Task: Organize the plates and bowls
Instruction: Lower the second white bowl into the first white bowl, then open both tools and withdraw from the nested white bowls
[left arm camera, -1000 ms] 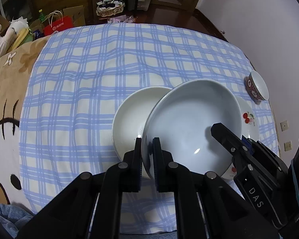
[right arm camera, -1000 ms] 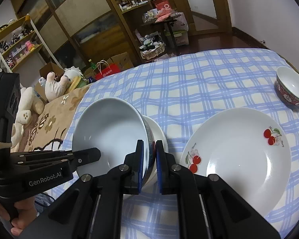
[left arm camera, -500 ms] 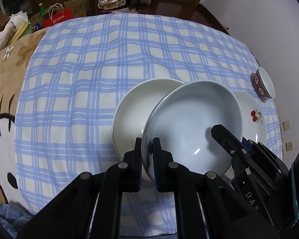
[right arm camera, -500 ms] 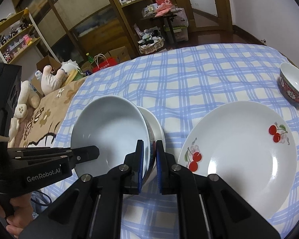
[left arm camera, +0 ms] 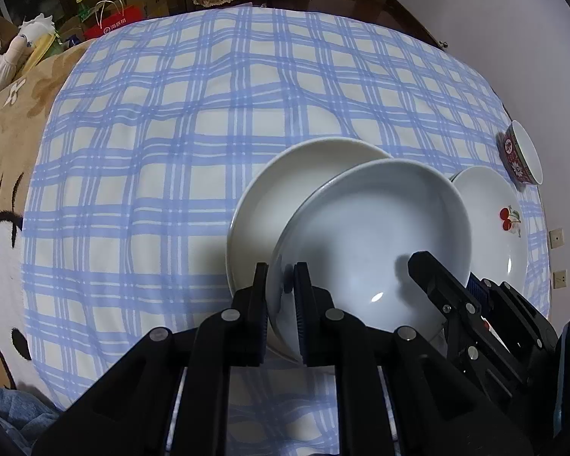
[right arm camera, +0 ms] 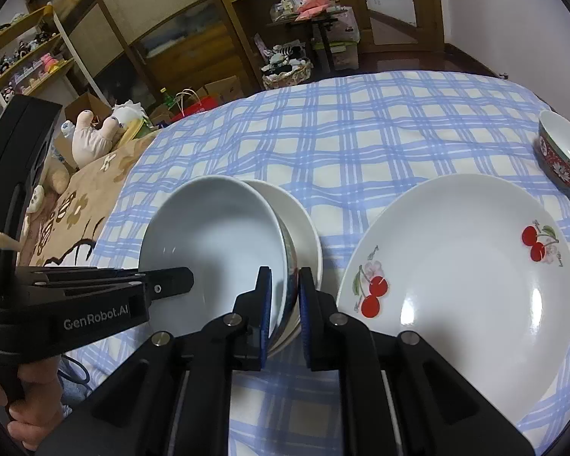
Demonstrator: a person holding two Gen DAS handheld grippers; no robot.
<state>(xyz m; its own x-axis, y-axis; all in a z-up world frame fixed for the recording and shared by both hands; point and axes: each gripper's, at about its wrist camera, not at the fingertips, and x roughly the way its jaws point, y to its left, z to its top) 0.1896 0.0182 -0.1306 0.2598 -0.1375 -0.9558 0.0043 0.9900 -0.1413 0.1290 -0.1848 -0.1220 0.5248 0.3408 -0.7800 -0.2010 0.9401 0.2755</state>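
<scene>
A pale bluish-white bowl [left arm camera: 372, 235] [right arm camera: 209, 235] sits tilted inside a white bowl [left arm camera: 277, 197] [right arm camera: 304, 228] on the blue checked tablecloth [left arm camera: 171, 133]. My left gripper [left arm camera: 281, 288] has its pads on either side of the pale bowl's near rim, and its jaws are opening slightly. My right gripper [right arm camera: 285, 288] is shut on the opposite rim of the same bowl. Each view also shows the other gripper's finger [left arm camera: 425, 266] [right arm camera: 171, 285] reaching over the bowl's inside.
A large white plate with cherries [right arm camera: 456, 285] [left arm camera: 486, 220] lies just right of the bowls. A small red patterned bowl [right arm camera: 562, 159] [left arm camera: 520, 155] stands near the table's right edge. A brown cartoon blanket [left arm camera: 3, 133] and plush toys lie to the left, with shelves behind.
Both grippers have sunk together with the pale bowl, which now sits lower in the white bowl. The left gripper's pads stand a little wider apart.
</scene>
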